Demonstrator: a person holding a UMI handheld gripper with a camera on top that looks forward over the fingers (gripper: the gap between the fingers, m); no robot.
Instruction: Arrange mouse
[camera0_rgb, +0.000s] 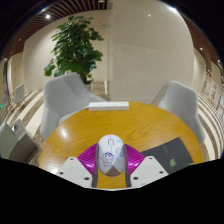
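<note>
A white computer mouse (110, 154) with a small printed figure on its back sits between my gripper's (110, 163) two fingers, over the round wooden table (120, 120). Both magenta pads (90, 158) press against the mouse's sides, so the gripper is shut on it. I cannot tell whether the mouse rests on the table or is lifted just above it.
A dark mouse mat (172, 153) lies on the table just right of the fingers. A white flat box (108, 104) lies at the table's far edge. Two grey chairs (66, 95) stand behind the table, with a potted plant (76, 45) beyond.
</note>
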